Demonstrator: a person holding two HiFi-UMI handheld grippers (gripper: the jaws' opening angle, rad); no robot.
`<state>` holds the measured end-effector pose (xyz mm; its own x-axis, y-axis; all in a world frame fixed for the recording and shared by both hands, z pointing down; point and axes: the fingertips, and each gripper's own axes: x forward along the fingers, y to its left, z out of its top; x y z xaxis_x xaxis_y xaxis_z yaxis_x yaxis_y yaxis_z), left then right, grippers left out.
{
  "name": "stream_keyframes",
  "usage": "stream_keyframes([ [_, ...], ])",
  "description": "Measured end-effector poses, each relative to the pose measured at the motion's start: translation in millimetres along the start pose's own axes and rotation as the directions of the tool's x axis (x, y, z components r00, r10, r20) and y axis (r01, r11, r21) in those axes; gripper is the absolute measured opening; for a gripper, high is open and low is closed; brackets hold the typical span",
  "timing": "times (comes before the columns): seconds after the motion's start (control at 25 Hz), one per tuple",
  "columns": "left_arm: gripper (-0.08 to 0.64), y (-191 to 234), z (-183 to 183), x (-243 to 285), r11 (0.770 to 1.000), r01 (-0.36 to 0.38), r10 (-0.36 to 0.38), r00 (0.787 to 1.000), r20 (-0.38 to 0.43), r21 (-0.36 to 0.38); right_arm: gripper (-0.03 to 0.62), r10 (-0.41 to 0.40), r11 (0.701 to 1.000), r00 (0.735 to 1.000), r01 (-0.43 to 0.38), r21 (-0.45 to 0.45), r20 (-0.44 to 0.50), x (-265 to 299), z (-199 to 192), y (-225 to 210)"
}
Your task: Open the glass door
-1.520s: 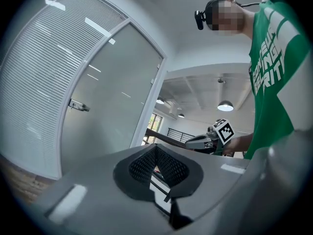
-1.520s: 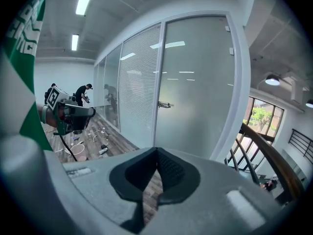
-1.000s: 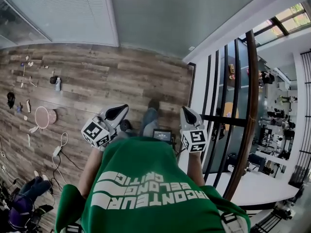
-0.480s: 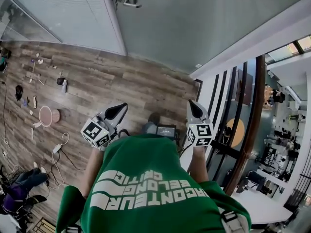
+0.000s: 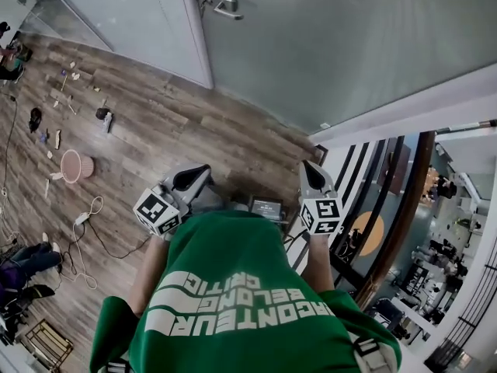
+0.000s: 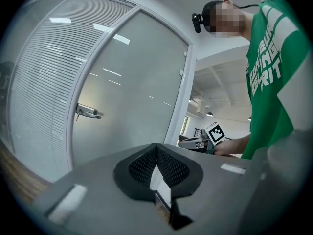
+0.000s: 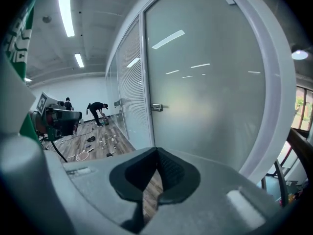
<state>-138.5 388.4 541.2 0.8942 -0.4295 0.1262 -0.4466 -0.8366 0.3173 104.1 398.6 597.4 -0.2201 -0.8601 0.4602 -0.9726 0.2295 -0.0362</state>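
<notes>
In the head view, the glass door fills the upper part of the frame. Its metal handle sits at the top edge, a little left of the middle. The left gripper and the right gripper are in the lower middle, over the wooden floor. Both are well apart from the door and touch nothing.

In the left gripper view, the jaws meet at their tips with nothing between them. The door stands closed in its frame at the centre, with the handle at middle left.

In the right gripper view, the jaws are also pressed together and empty. The door fills the right half, and the handle is near the centre, above the jaws.
</notes>
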Motion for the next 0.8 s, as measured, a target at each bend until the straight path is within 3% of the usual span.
stream_keyframes([
  [0.36, 0.014, 50.6, 4.9, 28.7, 0.999, -0.006, 0.007, 1.000, 0.025, -0.039, -0.008, 0.039, 0.997, 0.999, -0.041, -0.068, -0.027, 62.9, 29.8, -5.5],
  [0.64, 0.014, 121.1, 45.4, 72.2, 1.000, 0.013, -0.012, 0.998, 0.062, -0.016, -0.008, 0.029, 0.993, 0.998, -0.036, -0.116, -0.057, 125.0, 74.8, -43.9],
  [0.8, 0.014, 154.6, 66.8, 77.8, 1.000, 0.000, 0.000, 0.998, 0.064, -0.010, -0.008, 0.043, 0.990, 0.998, -0.050, -0.130, -0.054, 166.8, 100.2, -43.1],
])
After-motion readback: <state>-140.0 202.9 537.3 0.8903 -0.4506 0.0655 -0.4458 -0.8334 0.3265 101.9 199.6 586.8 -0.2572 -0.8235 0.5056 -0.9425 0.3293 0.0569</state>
